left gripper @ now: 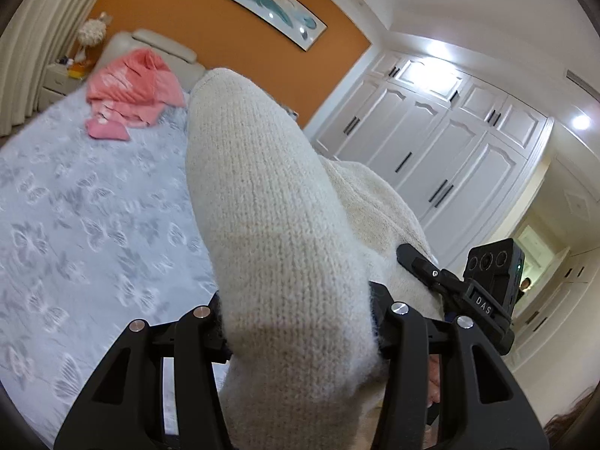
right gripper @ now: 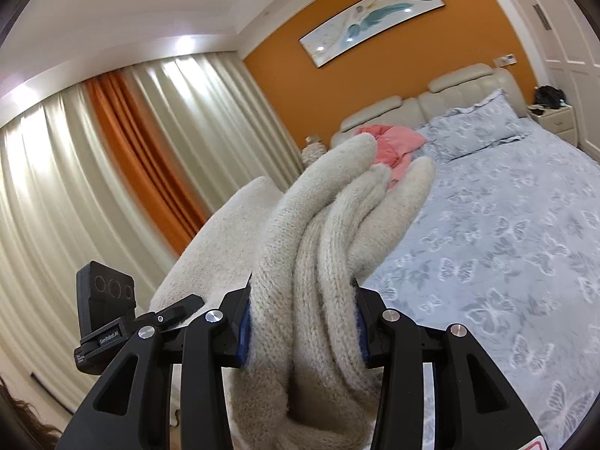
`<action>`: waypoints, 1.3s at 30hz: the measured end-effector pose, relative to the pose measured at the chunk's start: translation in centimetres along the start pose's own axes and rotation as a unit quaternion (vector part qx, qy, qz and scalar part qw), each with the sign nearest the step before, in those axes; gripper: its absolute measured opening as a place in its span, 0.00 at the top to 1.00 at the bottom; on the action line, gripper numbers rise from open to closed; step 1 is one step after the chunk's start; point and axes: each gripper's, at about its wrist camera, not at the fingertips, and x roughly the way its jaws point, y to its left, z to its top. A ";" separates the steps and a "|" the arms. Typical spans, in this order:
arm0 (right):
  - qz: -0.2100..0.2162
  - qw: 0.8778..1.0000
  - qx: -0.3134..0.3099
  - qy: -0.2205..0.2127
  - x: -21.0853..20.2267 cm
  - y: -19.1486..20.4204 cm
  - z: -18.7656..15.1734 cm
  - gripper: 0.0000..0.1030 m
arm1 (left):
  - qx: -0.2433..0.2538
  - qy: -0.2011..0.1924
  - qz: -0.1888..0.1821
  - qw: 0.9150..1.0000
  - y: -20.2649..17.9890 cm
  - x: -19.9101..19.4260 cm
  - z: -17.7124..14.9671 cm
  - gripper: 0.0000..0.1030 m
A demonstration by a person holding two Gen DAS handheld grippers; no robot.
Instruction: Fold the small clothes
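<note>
Orange wall [right gripper: 300, 75] and one framed picture [right gripper: 371, 15] were noted behind one bed [right gripper: 506, 225] with a butterfly-print cover. One white wardrobe [left gripper: 431, 142] was seen in the left view. One pink garment [left gripper: 135, 86] was heaped beside one pillow [right gripper: 472, 127] at the headboard. One cream knit garment [left gripper: 270, 202] was held clear of the bed. Left gripper [left gripper: 300, 326] was clamped on one thick fold; right gripper [right gripper: 300, 322] was clamped on several bunched folds.
</note>
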 end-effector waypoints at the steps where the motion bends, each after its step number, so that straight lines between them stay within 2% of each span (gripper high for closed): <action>1: 0.002 1.000 0.000 0.007 1.4 0.1 -0.4 0.61 | -0.003 -0.001 0.003 1.000 1.0 -0.1 -0.1 0.54; 3: 0.002 1.000 0.003 0.022 3.9 -0.2 -1.6 0.61 | -0.015 0.002 0.012 1.000 3.3 -0.2 -0.5 0.54; 6: -0.011 0.998 0.025 0.059 8.8 -2.6 -5.3 0.61 | -0.043 0.022 0.040 0.998 9.1 1.6 -3.0 0.53; 9: -0.041 0.990 0.063 0.121 14.1 -6.3 -10.5 0.61 | -0.071 0.051 0.073 0.993 15.1 4.6 -6.8 0.53; 11: -0.064 0.980 0.089 0.168 17.6 -9.5 -15.4 0.60 | -0.090 0.070 0.094 0.989 19.2 7.0 -10.3 0.53; 12: -0.081 0.970 0.095 0.207 19.8 -11.5 -18.7 0.59 | -0.099 0.079 0.108 0.986 20.9 7.9 -11.9 0.53; 13: -0.097 0.961 0.102 0.238 21.3 -12.7 -20.8 0.57 | -0.119 0.099 0.132 0.979 23.6 9.5 -14.5 0.53; 14: -0.119 0.945 0.114 0.283 22.9 -14.2 -23.5 0.57 | -0.136 0.122 0.155 0.971 25.8 10.8 -16.6 0.52; 15: -0.139 0.926 0.127 0.326 24.0 -15.6 -26.0 0.57 | -0.154 0.154 0.188 0.958 27.6 12.0 -18.8 0.52; 16: -0.162 0.904 0.147 0.368 24.5 -17.0 -28.6 0.53 | -0.176 0.195 0.224 0.938 29.4 12.9 -21.3 0.50; 17: -0.153 0.907 0.160 0.357 23.9 -17.3 -29.1 0.50 | -0.183 0.188 0.227 0.938 29.9 12.5 -22.5 0.44; 19: -0.152 0.923 0.156 0.317 21.7 -16.6 -28.0 0.45 | -0.178 0.138 0.197 0.954 29.1 10.1 -22.3 0.42; 20: -0.156 0.927 0.145 0.310 21.3 -16.1 -27.2 0.42 | -0.177 0.130 0.198 0.955 28.7 9.3 -21.9 0.40; 22: -0.161 0.931 0.131 0.300 21.2 -15.6 -25.6 0.22 | -0.189 0.100 0.196 0.957 28.4 7.9 -20.7 0.28; 23: -0.164 0.931 0.133 0.299 21.7 -15.8 -25.3 0.19 | -0.193 0.093 0.194 0.957 28.5 7.8 -20.3 0.21; 24: -0.165 0.929 0.139 0.302 22.6 -16.1 -25.1 0.17 | -0.198 0.092 0.195 0.956 28.7 8.0 -20.0 0.17; 26: -0.168 0.918 0.160 0.322 24.9 -17.3 -25.9 0.17 | -0.220 0.113 0.199 0.948 30.1 9.7 -20.0 0.18; 27: -0.168 0.910 0.173 0.336 26.2 -18.2 -26.7 0.27 | -0.230 0.133 0.199 0.943 30.7 10.5 -20.2 0.27; 28: -0.155 0.902 0.199 0.350 27.3 -19.0 -27.6 0.53 | -0.235 0.157 0.202 0.938 31.1 11.7 -20.6 0.37; 29: -0.148 0.901 0.209 0.350 27.8 -19.1 -27.7 0.55 | -0.227 0.172 0.213 0.935 31.2 12.3 -20.6 0.45; 30: -0.152 0.906 0.198 0.341 27.9 -18.7 -27.1 0.64 | -0.215 0.163 0.216 0.938 30.9 12.3 -19.9 0.53; 31: -0.143 0.920 0.168 0.324 27.6 -17.3 -25.6 0.67 | -0.210 0.153 0.209 0.943 30.7 12.1 -19.3 0.55; 32: -0.127 0.933 0.141 0.306 27.0 -15.8 -24.2 0.68 | -0.203 0.135 0.198 0.949 29.9 11.3 -18.6 0.57; 34: -0.118 0.950 0.092 0.275 25.7 -13.4 -21.9 0.69 | -0.183 0.104 0.180 0.961 28.5 9.8 -17.5 0.57; 36: -0.109 0.959 0.086 0.248 24.7 -12.9 -20.7 0.68 | -0.172 0.082 0.173 0.966 28.2 9.1 -17.2 0.57; 37: -0.106 0.959 0.092 0.245 24.9 -13.5 -20.9 0.67 | -0.172 0.078 0.173 0.967 28.4 9.0 -17.4 0.57; 39: -0.119 0.947 0.104 0.279 27.0 -15.5 -22.9 0.62 | -0.166 0.087 0.197 0.962 29.6 10.0 -18.5 0.53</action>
